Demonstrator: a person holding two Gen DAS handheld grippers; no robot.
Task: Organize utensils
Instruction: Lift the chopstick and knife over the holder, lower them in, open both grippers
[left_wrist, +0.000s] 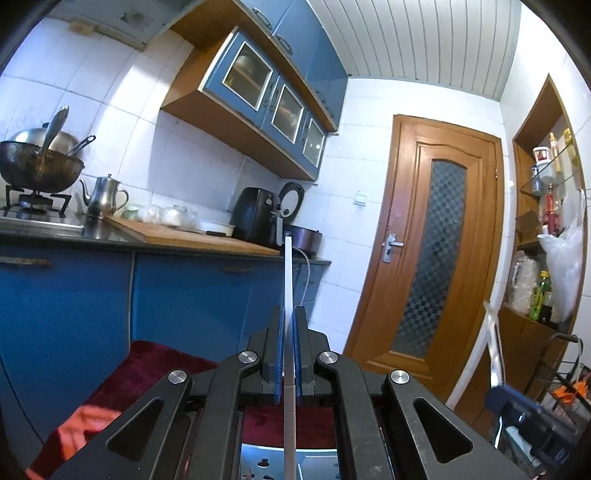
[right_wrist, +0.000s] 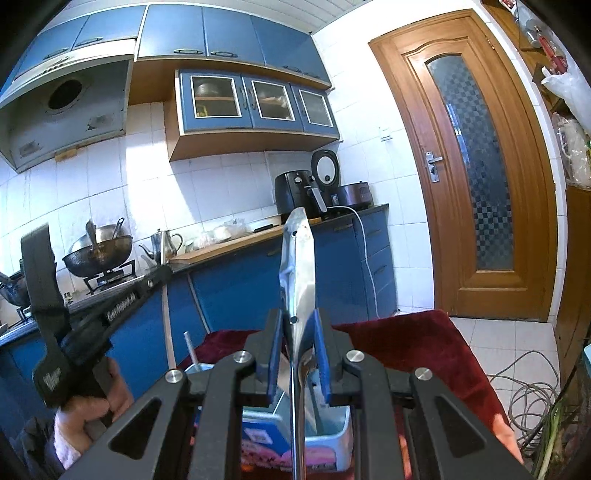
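My left gripper (left_wrist: 289, 314) is shut on a thin white flat utensil (left_wrist: 289, 273), seen edge-on and running from above the fingertips down past the bottom of the left wrist view. My right gripper (right_wrist: 297, 317) is shut on a shiny steel spatula (right_wrist: 298, 266) with small holes in it; its blade rises above the jaws and its handle drops toward a pale blue utensil box (right_wrist: 332, 435) below. That box (left_wrist: 258, 458) also shows under the left gripper. In the right wrist view a hand (right_wrist: 85, 410) holds the left gripper (right_wrist: 160, 277) at the left.
A dark red cloth (right_wrist: 424, 343) lies under the box. A steel rod (right_wrist: 190, 347) stands in a cup beside it. Blue cabinets and a counter (left_wrist: 207, 242) with a wok, kettle and air fryer lie ahead. A wooden door (left_wrist: 424, 240) is at the right, and cables (right_wrist: 528, 398) lie on the floor.
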